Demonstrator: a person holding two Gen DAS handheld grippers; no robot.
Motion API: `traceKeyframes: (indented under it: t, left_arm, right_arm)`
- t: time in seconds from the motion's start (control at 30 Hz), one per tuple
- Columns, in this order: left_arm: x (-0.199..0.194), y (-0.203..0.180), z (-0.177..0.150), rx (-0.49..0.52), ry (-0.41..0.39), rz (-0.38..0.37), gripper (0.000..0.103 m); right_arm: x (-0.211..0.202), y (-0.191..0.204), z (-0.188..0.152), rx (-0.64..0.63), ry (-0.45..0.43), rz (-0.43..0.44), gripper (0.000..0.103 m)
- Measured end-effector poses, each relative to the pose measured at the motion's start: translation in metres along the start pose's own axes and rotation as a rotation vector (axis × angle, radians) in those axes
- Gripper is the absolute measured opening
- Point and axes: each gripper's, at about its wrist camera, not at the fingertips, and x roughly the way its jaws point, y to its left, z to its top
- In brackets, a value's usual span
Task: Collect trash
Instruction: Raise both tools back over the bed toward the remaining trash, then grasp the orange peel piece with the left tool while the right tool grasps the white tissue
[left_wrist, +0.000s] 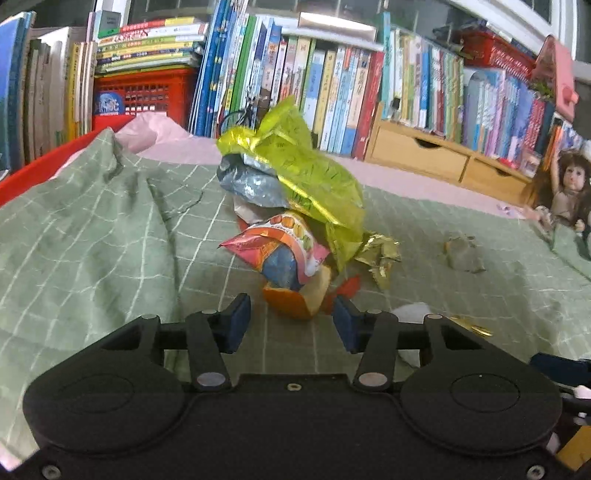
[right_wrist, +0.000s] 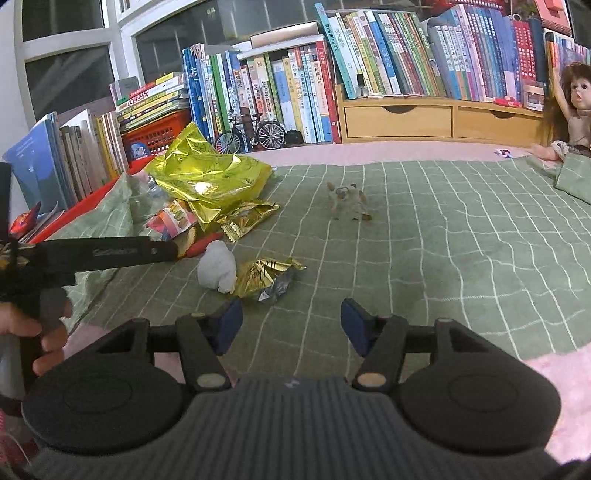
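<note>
Only the right view shows white tissue (right_wrist: 217, 266); both grippers (left_wrist: 291, 321) (right_wrist: 291, 323) part-open, seemingly empty.

Wrappers (right_wrist: 207, 177) on blanket (right_wrist: 443, 240), before books (right_wrist: 406, 48)

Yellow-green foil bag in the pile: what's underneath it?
Under the yellow-green foil bag lie a silver wrapper and a pink snack packet, with orange peel in front. Anything deeper is covered.

A home bedroom: a green checked bedspread (right_wrist: 443, 229), crowded children's books (right_wrist: 406, 48), and a doll (right_wrist: 576, 110).
</note>
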Motion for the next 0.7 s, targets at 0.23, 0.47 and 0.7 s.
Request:
traceKeyframes:
  t: [0.23,0.47,0.7]
  left_arm:
    - [-0.008,-0.003,-0.005,0.048,-0.004,-0.012,0.016]
    - [-0.048,-0.001,-0.018,0.081,-0.008,-0.086,0.010]
    - [-0.064,0.009,-0.014,0.077,-0.047,-0.065,0.010]
  right_arm:
    - [0.009,-0.005,0.005,-0.005,-0.001,-0.006,0.067]
    - [0.009,-0.007,0.007,-0.003,-0.027,0.028,0.068]
    - [0.016,0.027,0.015,-0.147,-0.051,0.083,0.068]
